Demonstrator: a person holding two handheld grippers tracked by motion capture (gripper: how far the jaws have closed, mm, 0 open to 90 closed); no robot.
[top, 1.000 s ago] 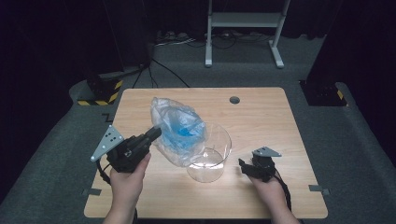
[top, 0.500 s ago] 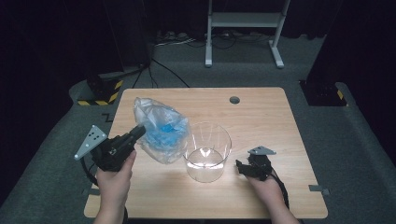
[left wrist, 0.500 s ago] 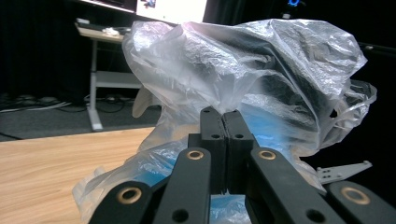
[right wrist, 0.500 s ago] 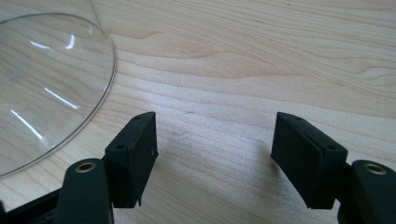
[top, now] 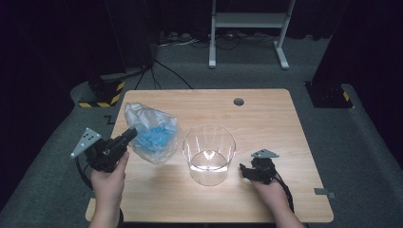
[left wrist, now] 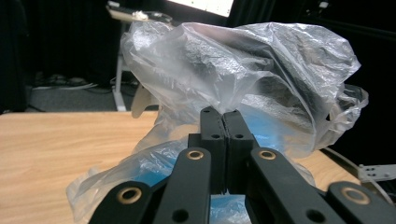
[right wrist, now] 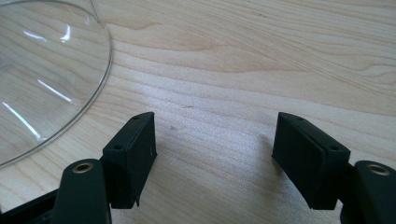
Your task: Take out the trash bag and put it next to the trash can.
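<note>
— What can't you make out in the plastic bag (left wrist: 243, 70)?
— Your blue contents (top: 154, 137) blur behind crinkled film; their kind is unreadable.
— And the clear container (right wrist: 42, 79)?
— The right gripper view's edge cuts it off, leaving you just a curved piece of its base.

Your table (top: 285, 123) is pale wood with a visible grain and a smooth, low-sheen finish. At its 9 o'clock side, the bag (top: 149, 133) in your left gripper (left wrist: 223, 122) is thin, crinkled clear plastic, glossy where light catches its folds, with something blue showing through it. Near the table's 6 o'clock edge, the tub (top: 209, 154) is clear, smooth and glossy, with bright glints on its base; glass or plastic, you cannot tell which. The 2 jaws of your right gripper (right wrist: 224, 161) are matt black plastic with brass-coloured metal eyelets. The floor (top: 361, 156) around the table looks like rough grey carpet.
</note>
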